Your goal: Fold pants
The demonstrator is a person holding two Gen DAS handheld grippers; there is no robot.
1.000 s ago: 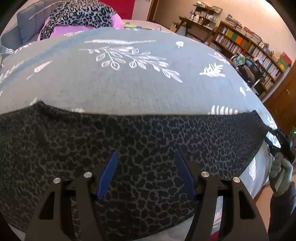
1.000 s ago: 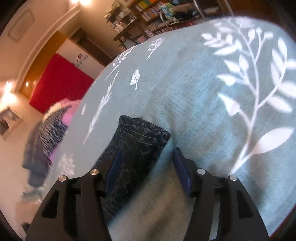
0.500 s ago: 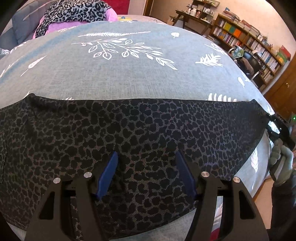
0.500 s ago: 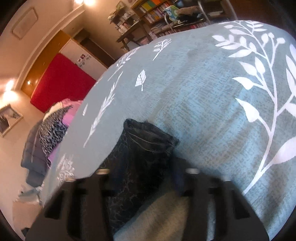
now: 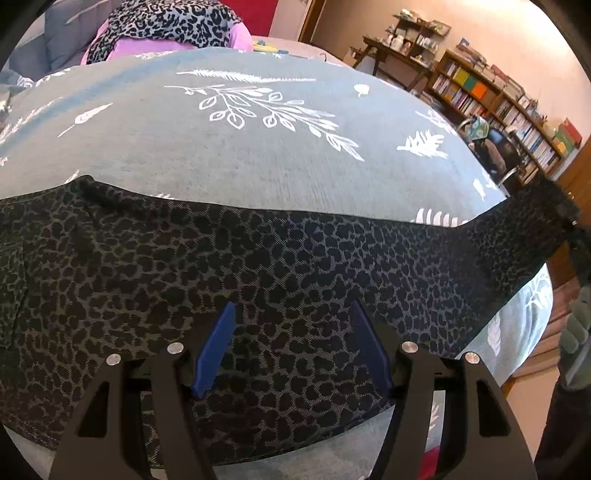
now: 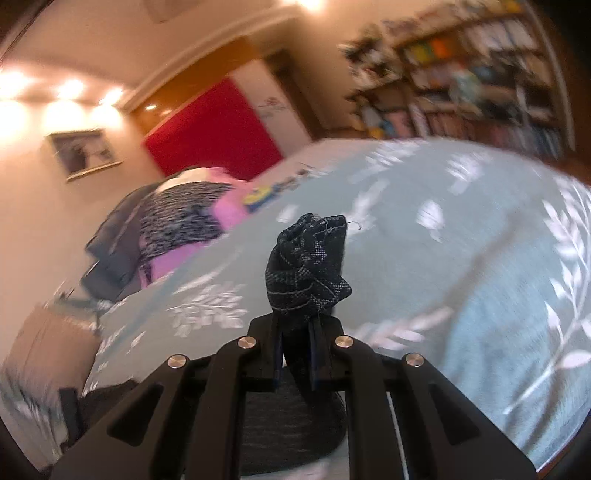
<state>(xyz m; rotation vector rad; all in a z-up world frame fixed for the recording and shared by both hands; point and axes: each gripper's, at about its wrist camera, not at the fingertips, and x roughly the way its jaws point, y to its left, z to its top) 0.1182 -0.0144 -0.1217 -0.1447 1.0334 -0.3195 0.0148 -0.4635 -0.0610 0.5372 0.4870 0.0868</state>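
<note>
Dark leopard-print pants (image 5: 258,266) lie stretched across the grey-green leaf-print bed cover (image 5: 258,155). My left gripper (image 5: 291,347) hovers open over the pants' near edge, blue pads apart, holding nothing. My right gripper (image 6: 297,356) is shut on the bunched leg end of the pants (image 6: 308,266) and holds it lifted above the cover. In the left wrist view that leg end (image 5: 535,221) rises at the far right, with the right gripper (image 5: 580,240) at the frame edge.
A pile of clothes, leopard-print and pink (image 5: 166,26), sits at the far end of the bed; it also shows in the right wrist view (image 6: 184,229). Bookshelves (image 5: 498,107) and a chair (image 5: 491,151) stand to the right. The bed's near right edge drops to the floor (image 5: 528,391).
My right gripper has shut on the pants' leg end and lifted it off the cover; its view swung up. The left gripper stays open over the pants.
</note>
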